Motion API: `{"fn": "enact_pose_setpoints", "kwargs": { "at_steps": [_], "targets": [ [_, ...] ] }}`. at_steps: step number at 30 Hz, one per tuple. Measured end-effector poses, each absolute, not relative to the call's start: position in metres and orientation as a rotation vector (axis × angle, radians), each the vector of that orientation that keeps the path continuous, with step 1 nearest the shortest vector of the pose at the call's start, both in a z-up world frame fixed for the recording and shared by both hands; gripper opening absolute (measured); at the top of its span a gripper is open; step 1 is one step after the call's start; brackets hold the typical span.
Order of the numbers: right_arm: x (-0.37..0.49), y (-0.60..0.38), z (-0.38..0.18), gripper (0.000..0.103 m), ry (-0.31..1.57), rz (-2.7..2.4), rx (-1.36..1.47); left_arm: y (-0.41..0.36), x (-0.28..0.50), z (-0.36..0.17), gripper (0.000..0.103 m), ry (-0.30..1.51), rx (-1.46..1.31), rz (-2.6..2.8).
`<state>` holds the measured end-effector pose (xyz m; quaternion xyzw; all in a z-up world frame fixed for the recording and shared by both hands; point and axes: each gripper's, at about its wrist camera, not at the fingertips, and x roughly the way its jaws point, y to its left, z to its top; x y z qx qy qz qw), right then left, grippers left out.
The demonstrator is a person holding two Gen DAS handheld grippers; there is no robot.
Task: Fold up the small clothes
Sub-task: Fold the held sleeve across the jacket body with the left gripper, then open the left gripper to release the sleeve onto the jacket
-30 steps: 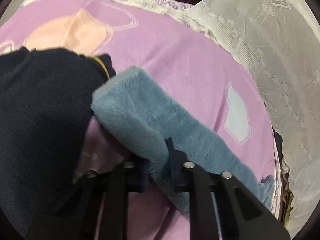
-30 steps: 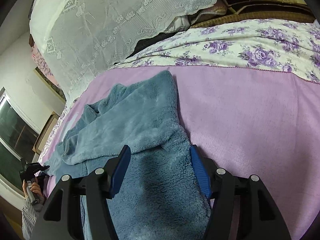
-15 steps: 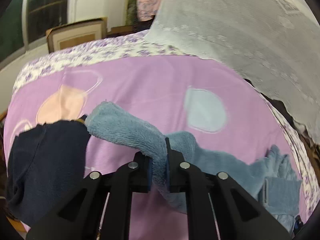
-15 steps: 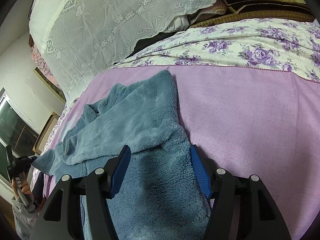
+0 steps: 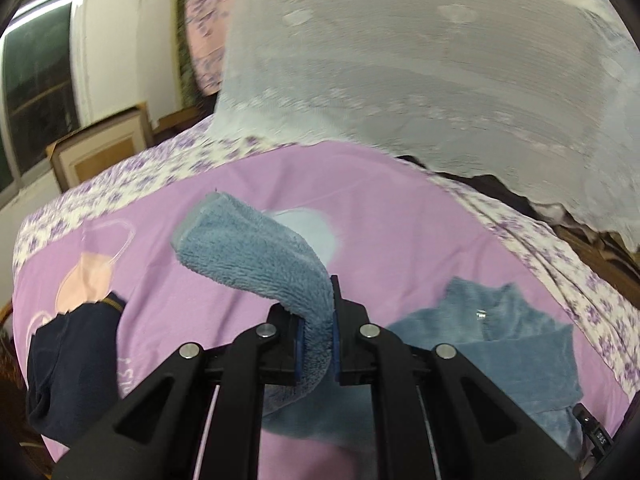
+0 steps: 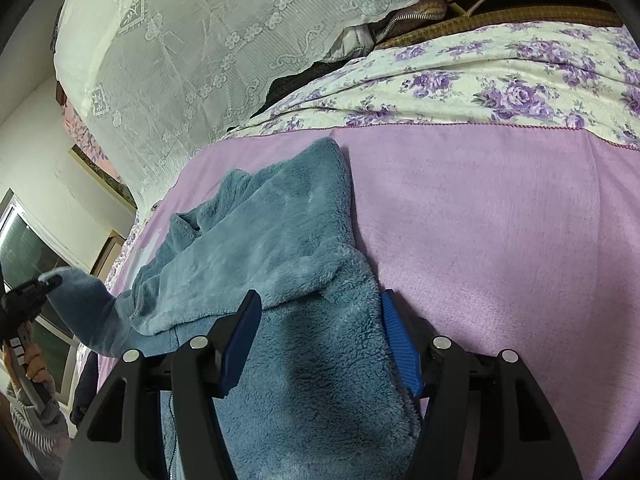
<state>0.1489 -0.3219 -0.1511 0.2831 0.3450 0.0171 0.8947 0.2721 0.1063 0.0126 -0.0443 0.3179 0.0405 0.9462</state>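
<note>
My left gripper [image 5: 316, 344] is clenched on the sleeve [image 5: 256, 256] of the fluffy blue fleece garment [image 6: 280, 248]; the blue pads squeeze the plush cloth flat between them, and the sleeve's cuffed end arches forward over the bed, off the pink-purple blanket [image 5: 380, 216]. In the right wrist view that same gripper shows small at the left edge, held in my hand [image 6: 34, 364] with a striped grey knitted sleeve [image 6: 28, 420] below it, the blue sleeve hanging from it down to the garment.

My right gripper [image 6: 320, 340] stands with its jaws well apart, one blue ribbed pad on each side of the garment's thick folded body. The fleece fills the gap between them, and I cannot tell whether the pads press on it or only flank it.

The garment lies on the blanket toward its left edge in the right wrist view, with its upper part folded over in a smoother flap and its far tip reaching almost to the blanket's far hem. The right half of the blanket is bare.

A dark navy knitted garment [image 5: 68, 364] lies at the blanket's near left corner in the left wrist view, beside a peach printed shape. A cream sheet with purple flowers [image 6: 500, 84] borders the blanket's far edge. Behind it a white lace cloth [image 6: 192, 52] drapes over stacked things.
</note>
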Motion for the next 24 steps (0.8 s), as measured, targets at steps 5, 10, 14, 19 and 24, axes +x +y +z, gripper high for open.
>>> {"fn": "enact_pose_setpoints", "kwargs": {
  "at_steps": [5,10,14,19,24],
  "targets": [
    [0.149,-0.326,-0.153,0.062,0.715,0.047,0.621,0.049,0.272,0.022,0.009,0.625,-0.057,0.019],
    [0.150,-0.330,-0.154,0.062,0.713,0.059,0.657,-0.013,0.267,0.019,0.009,0.611,-0.028,-0.049],
    [0.150,-0.334,-0.156,0.062,0.709,0.067,0.683,-0.070,0.259,0.009,0.009,0.598,0.011,-0.112],
    [0.149,-0.337,-0.157,0.062,0.706,0.074,0.710,-0.132,0.248,-0.016,0.009,0.578,0.071,-0.163],
    [0.149,-0.337,-0.157,0.062,0.704,0.077,0.725,-0.170,0.253,-0.065,0.014,0.642,0.129,-0.161]
  ]
}}
